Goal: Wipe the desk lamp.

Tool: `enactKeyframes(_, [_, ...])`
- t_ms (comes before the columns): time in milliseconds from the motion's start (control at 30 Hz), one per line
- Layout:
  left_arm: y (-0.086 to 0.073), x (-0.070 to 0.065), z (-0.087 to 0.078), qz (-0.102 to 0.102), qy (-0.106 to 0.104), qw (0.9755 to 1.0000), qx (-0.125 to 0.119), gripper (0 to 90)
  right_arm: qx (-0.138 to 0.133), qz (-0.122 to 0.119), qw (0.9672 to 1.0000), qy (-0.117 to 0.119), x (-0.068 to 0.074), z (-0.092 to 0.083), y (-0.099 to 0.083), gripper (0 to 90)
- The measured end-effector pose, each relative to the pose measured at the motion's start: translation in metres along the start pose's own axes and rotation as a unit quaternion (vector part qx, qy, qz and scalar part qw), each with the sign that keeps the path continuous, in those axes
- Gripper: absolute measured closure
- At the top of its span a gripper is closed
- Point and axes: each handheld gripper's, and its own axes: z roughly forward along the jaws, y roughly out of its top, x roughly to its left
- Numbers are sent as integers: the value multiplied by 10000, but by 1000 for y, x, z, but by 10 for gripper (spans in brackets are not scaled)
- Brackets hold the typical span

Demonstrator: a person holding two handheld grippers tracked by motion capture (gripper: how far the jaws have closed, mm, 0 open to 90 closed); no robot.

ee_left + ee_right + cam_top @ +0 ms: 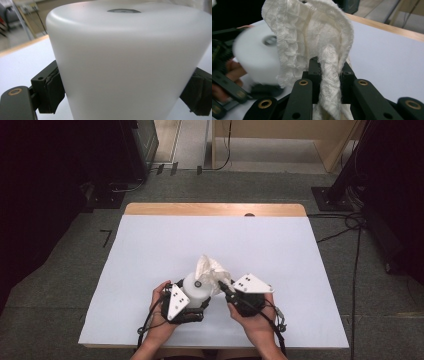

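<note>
From above, the left gripper [192, 296] clamps a frosted white plastic cylinder [196, 289]; the right gripper [328, 72], seen along its own jaws, pinches a crumpled cream waffle-weave cloth [312, 40].

floor: grey carpet [55, 290] | table [280, 250]: white top | sides: dark

White table cover [165, 245]: lying over a wooden table [215, 209], whose bare edge is showing at 12 o'clock. White cylinder [196, 288]: sitting near the cover's 6 o'clock edge, a small dark spot showing on its top. Left gripper [192, 300]: reaching in from 7 o'clock, its jaws standing around the cylinder. Cream cloth [212, 270]: rising crumpled at the cylinder's 2 o'clock, touching it. Right gripper [225, 285]: coming from 4 o'clock, its tip meeting the cloth. Grey carpet [50, 290]: surrounding the table.
</note>
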Motion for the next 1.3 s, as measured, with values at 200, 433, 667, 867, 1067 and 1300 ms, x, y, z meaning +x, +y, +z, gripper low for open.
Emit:
enactKeyframes(200, [-10, 37, 3, -530, 416, 9975, -202, 86, -196, 537, 9978, -321, -40, -2, -11, 772])
enactKeyframes(433, [-17, 51, 3, -771, 665, 9947, -173, 86, -164, 573, 9929, -1031, -79, -7, -23, 769])
enactKeyframes(667, [-17, 51, -1, -862, 554, 9947, -116, 48, 257, 656, 9912, -1120, -99, 10, -46, 764])
enactKeyframes(867, [-15, 53, -17, -837, 374, 9958, -80, 0, 428, 452, 9935, -956, -92, 26, -54, 742])
enactKeyframes(1067, [-14, 57, -38, -801, 339, 9961, -173, 0, 353, 692, 9948, -652, -96, 28, -57, 550])
enactKeyframes(1300, [-18, 66, -61, -1007, 539, 9934, -142, 0, -236, 845, 9958, -278, -102, 8, -52, 320])
